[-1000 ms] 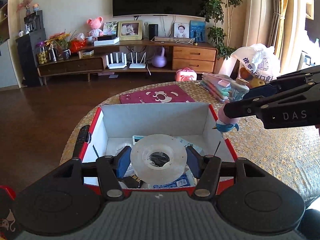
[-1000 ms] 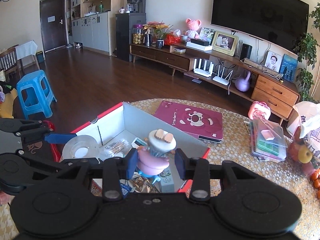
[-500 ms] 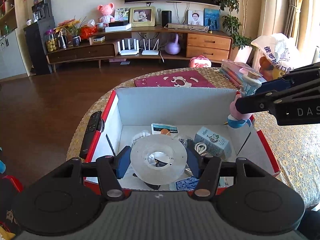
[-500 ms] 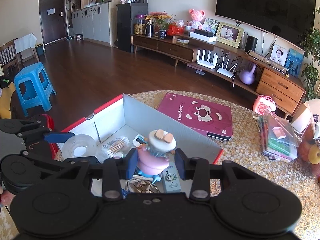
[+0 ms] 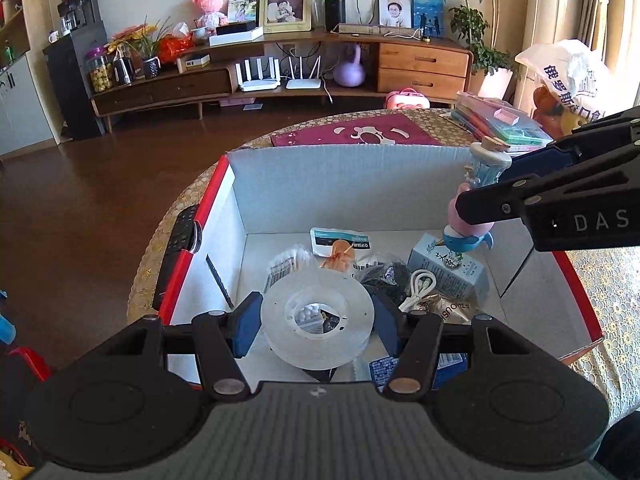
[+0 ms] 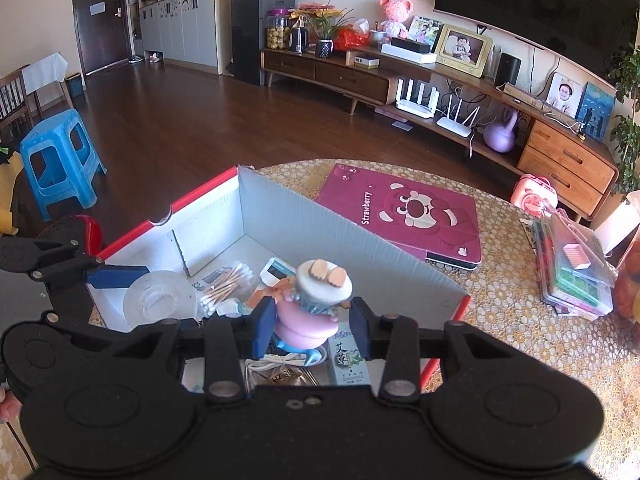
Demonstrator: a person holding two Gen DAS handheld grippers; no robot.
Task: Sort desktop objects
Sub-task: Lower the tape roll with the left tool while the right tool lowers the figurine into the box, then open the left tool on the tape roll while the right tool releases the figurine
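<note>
Left wrist view, from the left: a black remote control (image 5: 181, 236) lies on the lace tablecloth (image 5: 608, 280) just outside the left wall of a red-edged cardboard box (image 5: 352, 184). A thin drill bit (image 5: 219, 280) leans against that wall inside. The left gripper (image 5: 318, 320) hangs over the box's near half, its blue pads (image 5: 247, 322) pressed on both sides of a clear tape roll (image 5: 318, 318), which is held flat above the contents. Beneath and behind it lie a bag of cotton swabs (image 5: 288, 262), a white-and-teal packet (image 5: 340, 240), a coiled white cable (image 5: 418, 284) and a pale blue carton (image 5: 450, 270). At the right the other tool reaches in over the box's right side with a small figurine (image 5: 476, 204) hanging from it, above the carton and not touching it. Beyond the box a maroon Strawberry bear folder (image 5: 360, 134) lies flat, and a stack of clear plastic cases (image 5: 500, 124) sits to its right.

Right wrist view, from the left: a blue plastic stool (image 6: 60, 152) stands on the wood floor. The tape roll (image 6: 160, 302) shows in the left tool's grip over the box's left corner. The right gripper (image 6: 313, 322) is closed narrowly on the figurine's pink middle (image 6: 304, 324), its white top (image 6: 324, 284) standing upright above the jaws. The folder (image 6: 412, 212) and the cases (image 6: 572, 276) lie on the table to the right.
</note>
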